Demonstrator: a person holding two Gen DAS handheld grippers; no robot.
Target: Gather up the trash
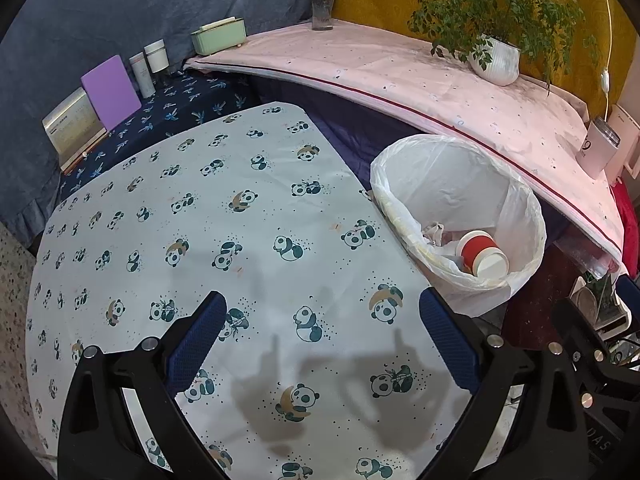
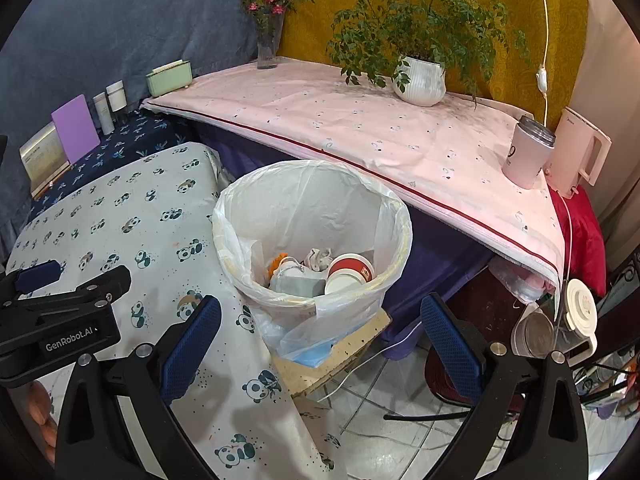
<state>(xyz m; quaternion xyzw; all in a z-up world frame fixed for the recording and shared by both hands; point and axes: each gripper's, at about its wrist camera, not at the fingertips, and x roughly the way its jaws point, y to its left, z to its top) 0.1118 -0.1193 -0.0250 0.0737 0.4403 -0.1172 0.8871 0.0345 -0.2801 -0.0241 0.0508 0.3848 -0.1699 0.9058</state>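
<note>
White plastic is lining the trash bin (image 2: 312,236), which is standing just beside the panda-print surface (image 1: 192,240), at its 3 o'clock side. Inside the bin a red paper cup (image 2: 352,270) is lying on its side, touching crumpled paper (image 2: 318,258) and a grey wrapper (image 2: 298,282). The left gripper (image 1: 320,340) is hovering over the surface with its blue fingers (image 1: 196,344) spread wide and gripping nothing. The right gripper (image 2: 320,344) is hanging near the bin, at its 6 o'clock, fingers (image 2: 450,346) also released and empty. A potted plant (image 2: 420,80) is sitting on the pink-covered shelf (image 2: 320,120) at 12 o'clock.
</note>
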